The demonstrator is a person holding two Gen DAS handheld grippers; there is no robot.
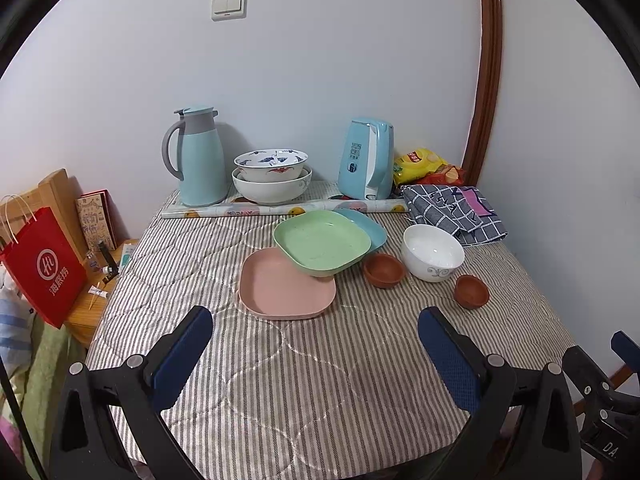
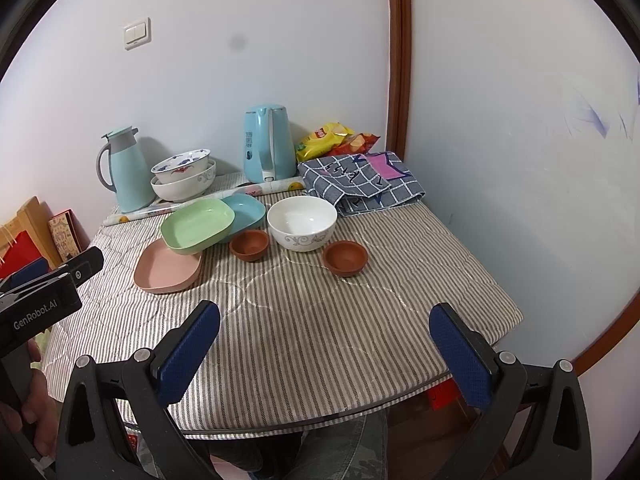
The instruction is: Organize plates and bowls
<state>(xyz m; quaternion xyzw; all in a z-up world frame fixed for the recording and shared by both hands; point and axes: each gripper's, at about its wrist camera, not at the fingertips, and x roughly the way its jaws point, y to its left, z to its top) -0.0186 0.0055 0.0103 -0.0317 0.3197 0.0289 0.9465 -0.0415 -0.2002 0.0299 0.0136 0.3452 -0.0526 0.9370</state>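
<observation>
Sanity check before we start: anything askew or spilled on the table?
Nothing spilled. The green plate sits tilted, propped across the pink plate and blue plate instead of nested. Two small brown bowls lie apart.

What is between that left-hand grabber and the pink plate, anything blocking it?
Nothing visible blocks it. Only bare striped tablecloth lies between the open left gripper and the near edge of the pink plate. The green plate leans on the pink plate's far corner, so that would have to be lifted off first.

Striped-cloth table (image 2: 304, 332) under plates (image 2: 168, 268), bowls (image 2: 302, 222), kettle (image 2: 267, 144)
</observation>
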